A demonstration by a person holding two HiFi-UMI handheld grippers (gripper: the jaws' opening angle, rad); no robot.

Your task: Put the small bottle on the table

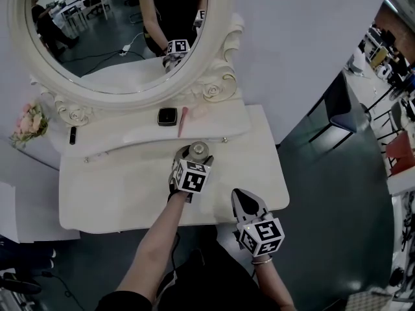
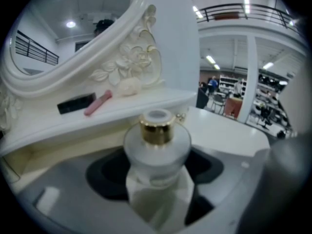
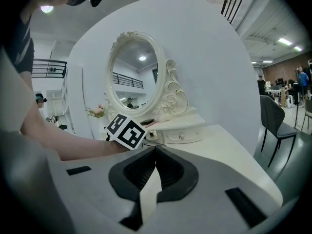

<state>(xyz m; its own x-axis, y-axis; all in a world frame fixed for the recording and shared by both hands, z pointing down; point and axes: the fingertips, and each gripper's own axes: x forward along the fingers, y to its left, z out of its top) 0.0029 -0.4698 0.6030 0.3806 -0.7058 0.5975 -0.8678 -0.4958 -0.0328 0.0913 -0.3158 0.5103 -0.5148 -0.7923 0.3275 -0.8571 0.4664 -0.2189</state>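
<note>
The small bottle point(image 1: 198, 151) is frosted white glass with a gold collar and pale cap point(image 2: 157, 126). It stands upright between the jaws of my left gripper point(image 1: 194, 154), which is shut on it low over the white dressing table point(image 1: 110, 199), just in front of the drawer. Whether its base touches the tabletop is hidden. In the left gripper view the bottle fills the gap of the left gripper point(image 2: 156, 172). My right gripper point(image 1: 241, 196) hovers at the table's front edge, right of the left one. It is shut with nothing in it point(image 3: 156, 149).
A raised shelf behind the bottle carries a black compact point(image 1: 167, 116) and a pink stick point(image 1: 183, 120). An oval ornate mirror point(image 1: 117, 31) rises above it. Pink flowers point(image 1: 29, 123) sit at far left. A dark chair point(image 1: 337, 105) stands to the right on the floor.
</note>
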